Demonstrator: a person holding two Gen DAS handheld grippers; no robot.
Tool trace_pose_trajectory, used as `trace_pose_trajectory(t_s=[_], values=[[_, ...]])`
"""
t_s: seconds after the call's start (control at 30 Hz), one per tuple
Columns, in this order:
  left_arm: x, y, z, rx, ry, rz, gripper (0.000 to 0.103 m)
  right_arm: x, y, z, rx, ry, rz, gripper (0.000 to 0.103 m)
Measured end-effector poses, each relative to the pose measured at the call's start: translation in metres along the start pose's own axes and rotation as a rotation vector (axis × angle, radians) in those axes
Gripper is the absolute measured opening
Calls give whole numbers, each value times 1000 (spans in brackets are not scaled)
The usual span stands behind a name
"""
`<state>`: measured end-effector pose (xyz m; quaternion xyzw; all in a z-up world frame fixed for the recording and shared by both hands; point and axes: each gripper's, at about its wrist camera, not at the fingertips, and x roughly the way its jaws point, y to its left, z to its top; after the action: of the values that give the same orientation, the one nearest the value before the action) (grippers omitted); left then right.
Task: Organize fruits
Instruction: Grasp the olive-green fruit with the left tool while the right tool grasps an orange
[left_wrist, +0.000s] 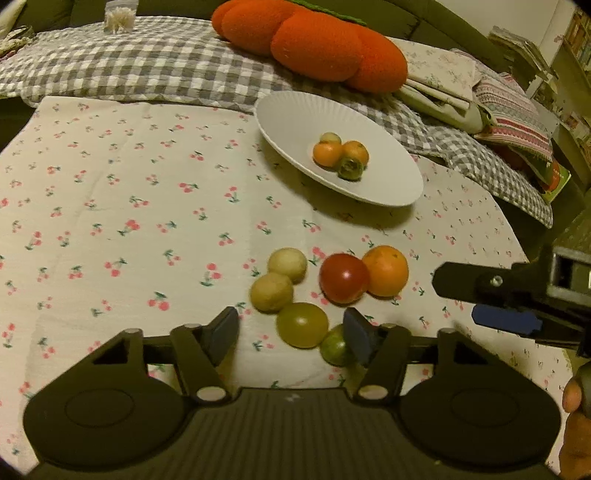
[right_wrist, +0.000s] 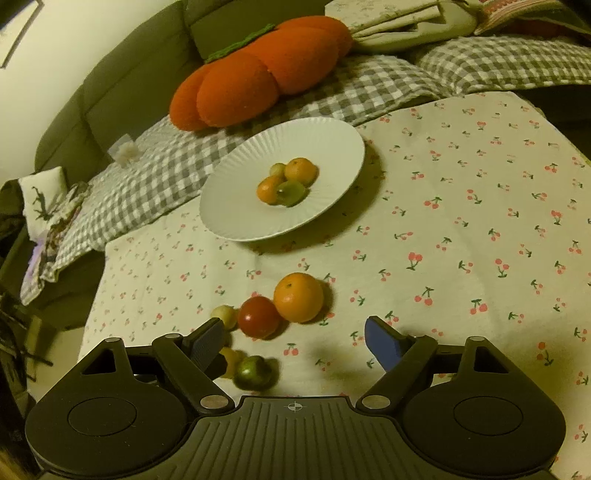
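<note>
On the cherry-print tablecloth (left_wrist: 129, 221) lies a cluster of loose fruit: two pale round fruits (left_wrist: 287, 265), a red tomato (left_wrist: 343, 277), an orange (left_wrist: 386, 271), a light green fruit (left_wrist: 302, 325) and a small dark green one (left_wrist: 334, 349). My left gripper (left_wrist: 291, 328) is open, its blue pads on either side of the light green fruit with gaps showing. My right gripper (right_wrist: 293, 332) is open just short of the tomato (right_wrist: 258, 317) and orange (right_wrist: 298, 297); the dark green fruit (right_wrist: 255, 373) lies low between its fingers. The white ridged plate (left_wrist: 280, 110) behind holds several small fruits.
A big orange pumpkin cushion (left_wrist: 314, 44) and a grey checked blanket (left_wrist: 129, 66) lie on the sofa behind the table. Folded cloths (left_wrist: 509, 110) are piled at the back right. The right gripper (left_wrist: 458, 299) reaches in from the right edge, with a hand (left_wrist: 572, 424) below it.
</note>
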<state>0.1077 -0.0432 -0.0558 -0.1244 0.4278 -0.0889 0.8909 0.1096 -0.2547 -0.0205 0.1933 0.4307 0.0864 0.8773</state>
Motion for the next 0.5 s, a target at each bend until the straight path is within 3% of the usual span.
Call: trace_pose_trajectory(t_s=[0.1,0.17,0.2,0.5], values=[[1,-2,0,-12,-18,-3,53,1,0,0,-4,0,-4,84],[1,-1,0,-20,-22,-7,35,3,0,0,-8,-1,-11,84],[3,1,0,-25,-16,-10,32,4,0,0,-8,0,-13,84],[0,7,-1,-69,-3,-30,29,16,-2,10,-3,-19,-20,83]])
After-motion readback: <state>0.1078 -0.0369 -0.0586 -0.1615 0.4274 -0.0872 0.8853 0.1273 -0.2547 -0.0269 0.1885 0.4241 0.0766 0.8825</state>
